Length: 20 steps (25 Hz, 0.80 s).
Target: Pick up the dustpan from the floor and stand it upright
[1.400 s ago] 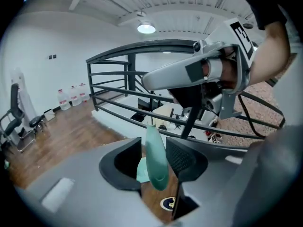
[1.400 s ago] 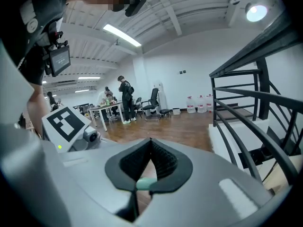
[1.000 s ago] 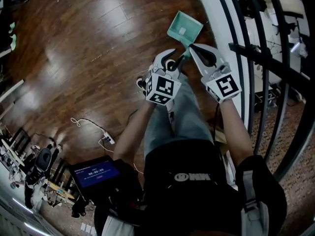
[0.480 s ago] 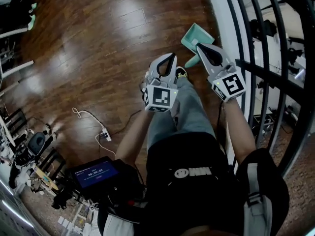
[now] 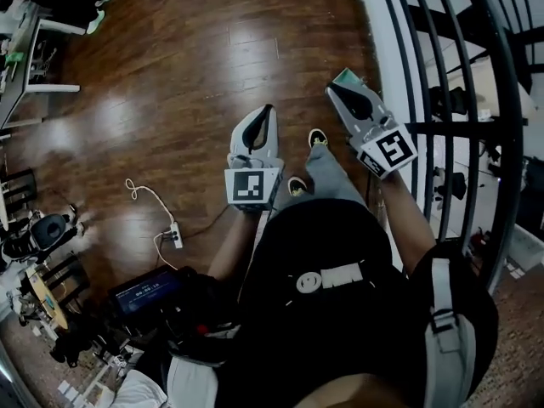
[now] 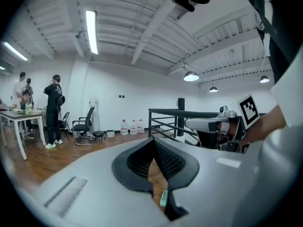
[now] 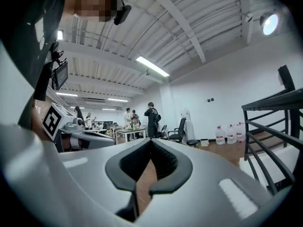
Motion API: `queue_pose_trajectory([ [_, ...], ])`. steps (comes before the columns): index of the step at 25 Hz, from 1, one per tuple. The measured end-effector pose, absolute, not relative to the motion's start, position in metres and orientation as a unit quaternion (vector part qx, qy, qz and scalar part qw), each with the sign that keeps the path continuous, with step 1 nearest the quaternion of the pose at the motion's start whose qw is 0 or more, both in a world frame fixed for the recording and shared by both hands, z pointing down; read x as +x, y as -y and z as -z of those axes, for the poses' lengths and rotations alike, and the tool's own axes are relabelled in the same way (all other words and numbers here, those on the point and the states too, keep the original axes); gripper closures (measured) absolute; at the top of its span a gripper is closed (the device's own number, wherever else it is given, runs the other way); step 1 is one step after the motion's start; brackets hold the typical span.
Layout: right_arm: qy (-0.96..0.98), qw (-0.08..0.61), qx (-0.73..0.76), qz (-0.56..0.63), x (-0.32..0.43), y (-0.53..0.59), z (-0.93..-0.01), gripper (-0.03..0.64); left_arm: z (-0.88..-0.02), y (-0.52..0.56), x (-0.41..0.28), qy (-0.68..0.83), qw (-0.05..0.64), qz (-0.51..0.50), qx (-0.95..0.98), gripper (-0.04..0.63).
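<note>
Left of the railing (image 5: 442,100), the left claw (image 5: 269,110) is pinched shut on nothing, up well clear of the wood floor (image 5: 187,75). Closer to the railing, the right claw (image 5: 336,92) is closed and empty too. The green dustpan (image 5: 344,76) peeks out just past its tip, at the railing's foot, with nobody holding it. If it only leans there, it could slide flat on that glossy floor
</note>
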State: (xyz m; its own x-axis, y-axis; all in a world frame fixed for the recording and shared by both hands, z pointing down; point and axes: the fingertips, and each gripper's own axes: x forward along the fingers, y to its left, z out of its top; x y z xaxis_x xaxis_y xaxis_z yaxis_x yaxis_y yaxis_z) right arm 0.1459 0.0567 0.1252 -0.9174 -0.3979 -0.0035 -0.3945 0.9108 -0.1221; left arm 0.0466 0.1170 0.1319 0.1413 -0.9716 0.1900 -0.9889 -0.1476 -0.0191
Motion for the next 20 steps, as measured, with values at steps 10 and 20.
queue_pose_trajectory([
  [10, -0.977, 0.046, -0.206, 0.026, 0.184, -0.168, -0.088, 0.614, -0.096, -0.196, 0.122, 0.601, 0.02, -0.059, 0.797, 0.578],
  [20, -0.976, 0.022, -0.215, 0.039, 0.197, -0.164, -0.081, 0.614, -0.087, -0.188, 0.133, 0.601, 0.033, -0.052, 0.797, 0.578],
])
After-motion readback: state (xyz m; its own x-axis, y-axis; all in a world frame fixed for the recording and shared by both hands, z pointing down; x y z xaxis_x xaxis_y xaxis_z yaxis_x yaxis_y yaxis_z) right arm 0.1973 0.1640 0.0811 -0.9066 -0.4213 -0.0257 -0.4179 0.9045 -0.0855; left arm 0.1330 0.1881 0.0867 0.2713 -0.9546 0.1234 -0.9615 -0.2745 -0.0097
